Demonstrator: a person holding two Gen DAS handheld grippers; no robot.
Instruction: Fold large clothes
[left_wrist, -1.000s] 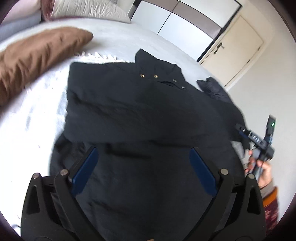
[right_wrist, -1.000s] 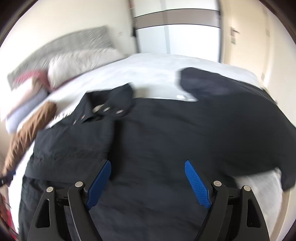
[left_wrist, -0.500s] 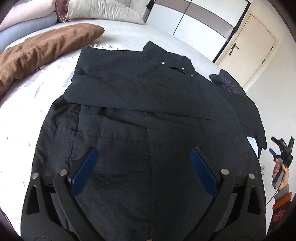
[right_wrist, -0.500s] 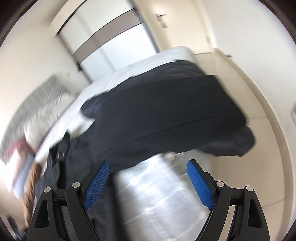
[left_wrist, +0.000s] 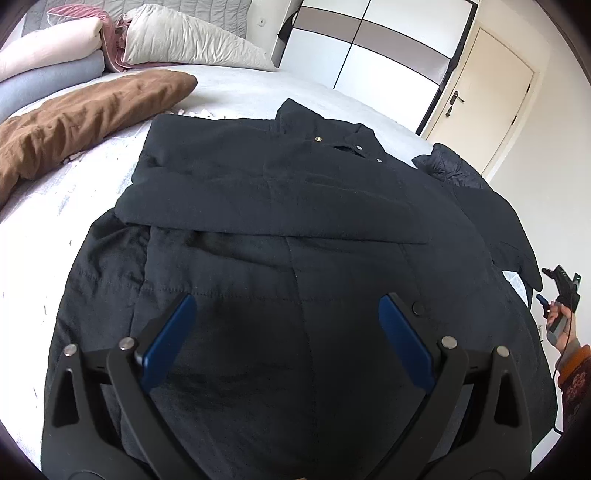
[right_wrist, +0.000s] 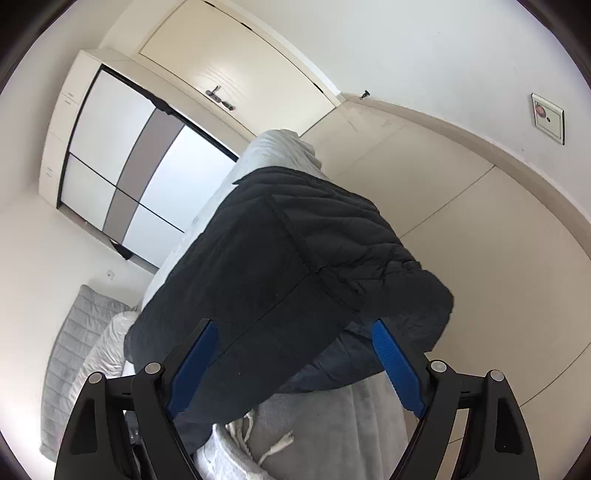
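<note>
A large black quilted coat (left_wrist: 280, 236) lies spread on the bed, collar with brass snaps at the far side. One sleeve is folded across its chest; the other sleeve (left_wrist: 491, 218) trails off the right edge. My left gripper (left_wrist: 286, 317) hovers open and empty above the coat's lower half. My right gripper (right_wrist: 293, 339) is open and empty, out past the bed's right edge, facing the hanging sleeve (right_wrist: 295, 266). It also shows in the left wrist view (left_wrist: 559, 291), held in a hand.
A brown pillow (left_wrist: 85, 114) and stacked bedding (left_wrist: 51, 62) lie at the bed's far left. A white blanket (right_wrist: 314, 424) hangs over the bed side. Beyond are a wardrobe (right_wrist: 122, 162), a door (left_wrist: 487, 96) and bare floor (right_wrist: 480, 240).
My left gripper pulled back and rose, so the whole coat now shows. My right gripper swung off the coat to the bed's right side and now faces the hanging sleeve.
</note>
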